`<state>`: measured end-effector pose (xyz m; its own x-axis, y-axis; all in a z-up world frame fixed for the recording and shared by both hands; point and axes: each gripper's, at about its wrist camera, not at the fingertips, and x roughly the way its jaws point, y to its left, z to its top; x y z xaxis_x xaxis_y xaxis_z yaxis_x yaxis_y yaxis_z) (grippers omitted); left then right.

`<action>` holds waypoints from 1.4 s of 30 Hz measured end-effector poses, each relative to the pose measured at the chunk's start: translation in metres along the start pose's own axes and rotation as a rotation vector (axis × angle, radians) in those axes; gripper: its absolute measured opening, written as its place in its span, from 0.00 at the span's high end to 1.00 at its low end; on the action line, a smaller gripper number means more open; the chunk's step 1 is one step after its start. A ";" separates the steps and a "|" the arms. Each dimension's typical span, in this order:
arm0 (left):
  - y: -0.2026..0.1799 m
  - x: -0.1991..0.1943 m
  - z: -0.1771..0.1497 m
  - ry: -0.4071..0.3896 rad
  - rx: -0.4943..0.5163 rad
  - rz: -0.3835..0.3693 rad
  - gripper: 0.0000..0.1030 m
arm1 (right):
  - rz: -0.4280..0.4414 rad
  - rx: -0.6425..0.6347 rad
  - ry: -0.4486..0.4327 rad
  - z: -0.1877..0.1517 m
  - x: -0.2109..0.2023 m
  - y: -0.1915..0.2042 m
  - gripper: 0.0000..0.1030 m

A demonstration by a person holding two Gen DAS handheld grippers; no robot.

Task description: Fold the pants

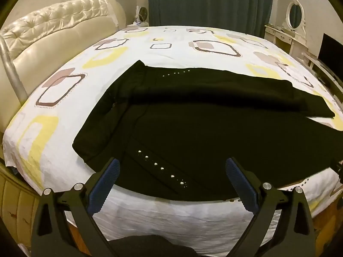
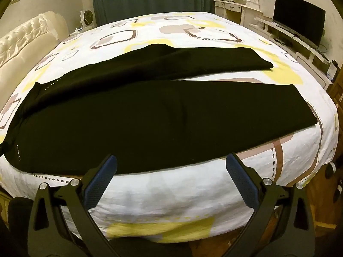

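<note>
The black pants [image 1: 193,128] lie spread flat on the bed [image 1: 70,98], waistband toward the headboard [image 1: 53,32], both legs running away from it, the near leg along the bed's front edge. They look soft, limp and fairly light, so I'd expect them to sag and drag on the sheet unless lifted at two points. The left tongs [image 1: 171,171] hang apart above the studded pocket [image 1: 160,168], holding nothing; the right tongs [image 2: 171,167] gape empty over the near leg. Best holds, I reckon: the waistband corner and the near hem [image 2: 300,107].
</note>
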<state>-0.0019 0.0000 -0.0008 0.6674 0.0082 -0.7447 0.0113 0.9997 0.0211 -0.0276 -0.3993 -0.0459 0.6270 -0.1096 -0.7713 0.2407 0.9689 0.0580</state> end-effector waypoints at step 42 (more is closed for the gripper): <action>0.003 -0.001 0.001 0.006 -0.007 -0.017 0.05 | -0.002 -0.007 -0.001 -0.004 -0.003 0.024 0.02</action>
<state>-0.0018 0.0027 0.0012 0.6630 -0.0091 -0.7486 0.0174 0.9998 0.0033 -0.0265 -0.3745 -0.0443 0.6271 -0.1121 -0.7708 0.2370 0.9701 0.0517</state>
